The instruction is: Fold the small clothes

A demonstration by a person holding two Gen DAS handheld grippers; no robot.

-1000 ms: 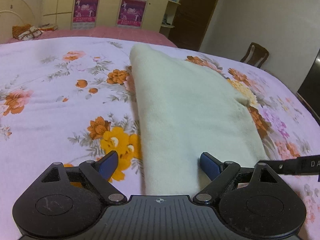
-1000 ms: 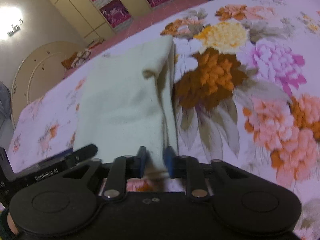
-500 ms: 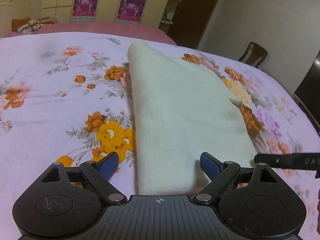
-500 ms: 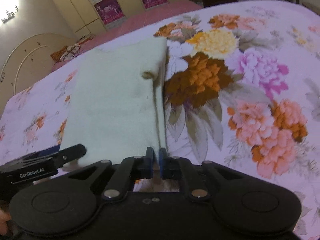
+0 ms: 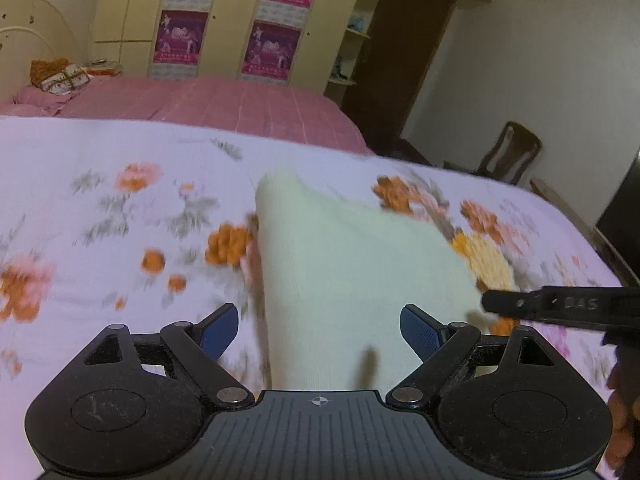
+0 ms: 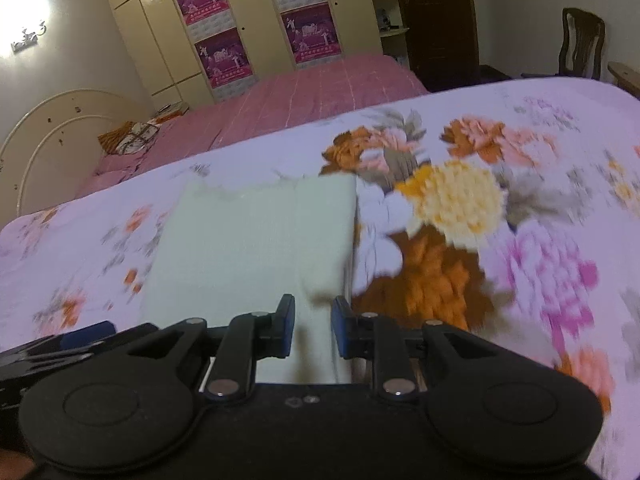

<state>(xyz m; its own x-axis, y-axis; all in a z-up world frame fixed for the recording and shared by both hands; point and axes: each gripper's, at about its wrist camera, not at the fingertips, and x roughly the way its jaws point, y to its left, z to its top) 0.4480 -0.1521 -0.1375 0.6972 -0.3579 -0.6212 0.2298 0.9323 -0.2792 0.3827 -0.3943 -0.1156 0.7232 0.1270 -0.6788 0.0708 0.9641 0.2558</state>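
Across the whole lower scene spreads a floral bedsheet (image 5: 100, 220), lilac with orange, pink and yellow blooms, and behind it lies a pink bedspread (image 5: 224, 104) before a cream wardrobe (image 5: 224, 20) hung with magenta posters. Flat on the sheet rests the folded cream garment (image 5: 344, 272), a long pale panel that runs away from both cameras, its far end blurred. Near the room's right wall stands a wooden chair (image 5: 512, 152). Low in the left wrist view, the left gripper (image 5: 319, 332) has its blue-padded jaws spread wide, straddling the garment's near end without touching it. Over the same near edge, the right gripper (image 6: 313, 326) sits parted by a narrow gap, cloth showing between its pads, nothing pinched.
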